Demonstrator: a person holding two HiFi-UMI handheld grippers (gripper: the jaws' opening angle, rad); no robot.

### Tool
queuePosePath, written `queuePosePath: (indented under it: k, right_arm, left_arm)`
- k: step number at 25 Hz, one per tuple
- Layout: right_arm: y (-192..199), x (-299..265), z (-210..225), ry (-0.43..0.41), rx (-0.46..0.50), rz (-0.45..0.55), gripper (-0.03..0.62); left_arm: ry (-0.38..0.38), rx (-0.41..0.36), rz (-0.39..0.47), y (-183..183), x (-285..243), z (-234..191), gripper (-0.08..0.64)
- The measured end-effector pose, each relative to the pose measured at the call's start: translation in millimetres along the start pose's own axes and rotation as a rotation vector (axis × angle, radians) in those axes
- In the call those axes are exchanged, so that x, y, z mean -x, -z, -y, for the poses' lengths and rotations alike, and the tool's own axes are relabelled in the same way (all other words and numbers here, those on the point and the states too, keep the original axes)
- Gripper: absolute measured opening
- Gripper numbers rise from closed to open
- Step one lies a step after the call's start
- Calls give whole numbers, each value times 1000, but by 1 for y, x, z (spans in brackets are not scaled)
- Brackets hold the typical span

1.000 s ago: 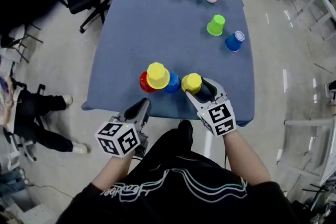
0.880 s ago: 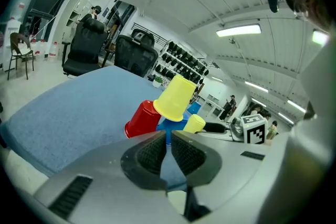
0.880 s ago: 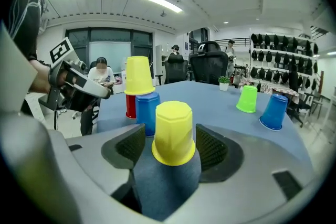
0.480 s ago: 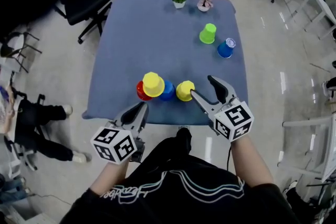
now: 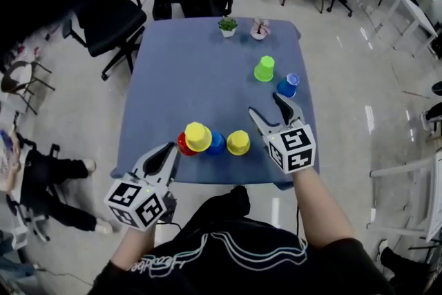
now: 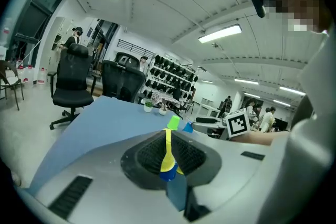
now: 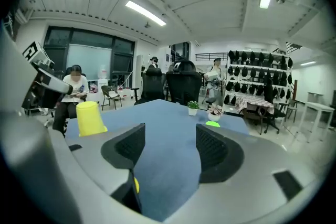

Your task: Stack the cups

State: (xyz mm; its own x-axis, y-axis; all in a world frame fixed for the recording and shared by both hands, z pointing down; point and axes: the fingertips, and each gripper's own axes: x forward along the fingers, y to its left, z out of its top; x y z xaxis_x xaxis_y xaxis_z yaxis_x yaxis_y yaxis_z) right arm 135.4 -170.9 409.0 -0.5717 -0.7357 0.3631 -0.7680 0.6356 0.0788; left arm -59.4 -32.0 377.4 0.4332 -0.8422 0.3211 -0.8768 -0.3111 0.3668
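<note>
a: starting at the fingers, the right gripper [image 5: 264,104] is standing with its jaws spread wide, and they have just been opening. are we seeing anything between them?

b: nothing. in the right gripper view only the bare blue table [image 7: 173,118] is showing between the pads. the left gripper [image 5: 169,147] is holding its jaws pressed together with just a thin slit left, and it is pinching nothing.

a: and where are the cups sitting?

b: the lone yellow cup [image 5: 238,142] is sitting upside down near the table's front edge, just left of the right gripper and clear of it. beside it the near blue cup [image 5: 216,143] and the red cup [image 5: 182,144] are standing side by side, and the top yellow cup [image 5: 197,136] is resting across both.

a: farther back?

b: the green cup [image 5: 264,69] and the far blue cup [image 5: 287,85] are sitting close together toward the right edge, well apart from the pile. a small green plant [image 5: 227,26] and a pink-potted plant [image 5: 260,27] are standing at the far edge.

a: which yellow cup are we seeing at the left of the right gripper view?

b: probably the top one, though we are not telling that for sure.
</note>
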Motion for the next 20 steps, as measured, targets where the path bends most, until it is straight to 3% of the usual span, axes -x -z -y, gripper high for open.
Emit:
queuePosePath:
  k: [12, 20]
  right_arm:
    - [19, -68, 67, 212, -127, -71, 302]
    - [32, -112, 100, 355, -193, -137, 302]
  left_arm:
    - [-21, 33, -21, -19, -47, -54, 48]
    - [12, 38, -90, -24, -94, -92, 48]
